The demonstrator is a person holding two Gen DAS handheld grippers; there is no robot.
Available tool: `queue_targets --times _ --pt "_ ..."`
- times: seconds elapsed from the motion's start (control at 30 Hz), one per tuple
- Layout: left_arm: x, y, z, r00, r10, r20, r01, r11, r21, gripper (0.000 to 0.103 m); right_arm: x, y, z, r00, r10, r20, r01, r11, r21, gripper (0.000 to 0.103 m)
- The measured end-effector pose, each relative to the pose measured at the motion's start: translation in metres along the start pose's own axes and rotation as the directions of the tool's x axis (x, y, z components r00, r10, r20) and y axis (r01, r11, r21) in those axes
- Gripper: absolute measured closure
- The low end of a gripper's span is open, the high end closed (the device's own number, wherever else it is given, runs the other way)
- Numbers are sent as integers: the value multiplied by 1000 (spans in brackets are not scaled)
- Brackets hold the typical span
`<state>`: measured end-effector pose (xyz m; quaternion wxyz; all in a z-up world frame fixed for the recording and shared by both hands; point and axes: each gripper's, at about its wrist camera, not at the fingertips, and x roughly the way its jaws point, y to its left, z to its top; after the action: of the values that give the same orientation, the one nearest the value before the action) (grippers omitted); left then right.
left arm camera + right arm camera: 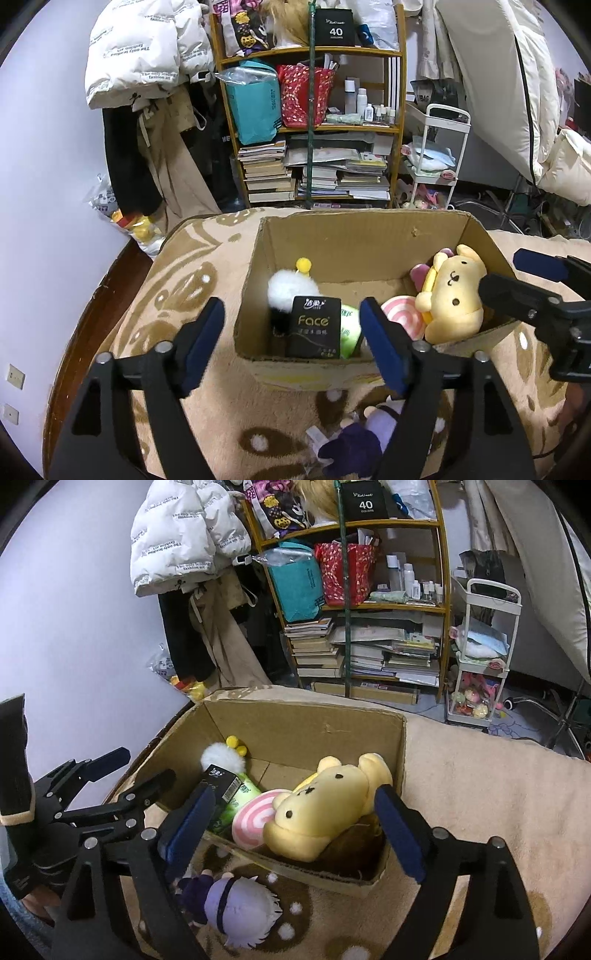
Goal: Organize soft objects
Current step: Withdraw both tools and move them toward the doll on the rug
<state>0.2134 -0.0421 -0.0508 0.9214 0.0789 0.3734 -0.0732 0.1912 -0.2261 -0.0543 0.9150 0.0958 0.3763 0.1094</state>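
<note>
L gripper (291, 343) jaws spread wide, nothing between the pads; it hangs over the near-left edge of the box (369, 236). R gripper (295, 827) also spread, pads either side of the yellow plush (325, 805) but not touching it, so no grip.

Box is open-top cardboard, sits on a beige/brown blanket (480, 794). Inside, left to right:
- white pompom (290, 288) w/ small yellow ball on top, back-left corner
- black tissue pack (314, 326) ("Face" on the front), upright against near wall
- green pack (351, 328) just beside it, partly hidden
- pink swirl lollipop (402, 317), touching the yellow plush
- yellow plush on its side at the right end, leaning on near/right wall

Something brown under the plush in right wrist view; can't tell what.

Still outside the box: purple doll (236, 908) w/ pale hair, lying on the blanket just in front of the near wall, between the two grippers (closer to L).

Bkgd: bookshelf (400, 110), white jacket (147, 48), white cart (484, 653).
</note>
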Motion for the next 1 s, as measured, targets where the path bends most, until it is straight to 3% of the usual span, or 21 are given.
queue_targets --times 0.07,0.2,0.67,1.0 --pt "-6 3 -2 1000 5 3 -5 1000 -9 19 -6 3 -2 1000 -3 9 3 1000 -4 0" --pt "-17 12 -6 1000 11 0 -11 999 -44 10 -20 10 -7 1000 -9 30 9 1000 -16 0" --pt "-67 33 -41 998 25 -63 -31 996 -87 9 -55 37 -39 1000 -12 23 14 995 -101 0" --pt "-81 33 -61 992 39 -118 -47 996 -72 9 -68 48 -62 1000 -9 4 9 993 -116 0"
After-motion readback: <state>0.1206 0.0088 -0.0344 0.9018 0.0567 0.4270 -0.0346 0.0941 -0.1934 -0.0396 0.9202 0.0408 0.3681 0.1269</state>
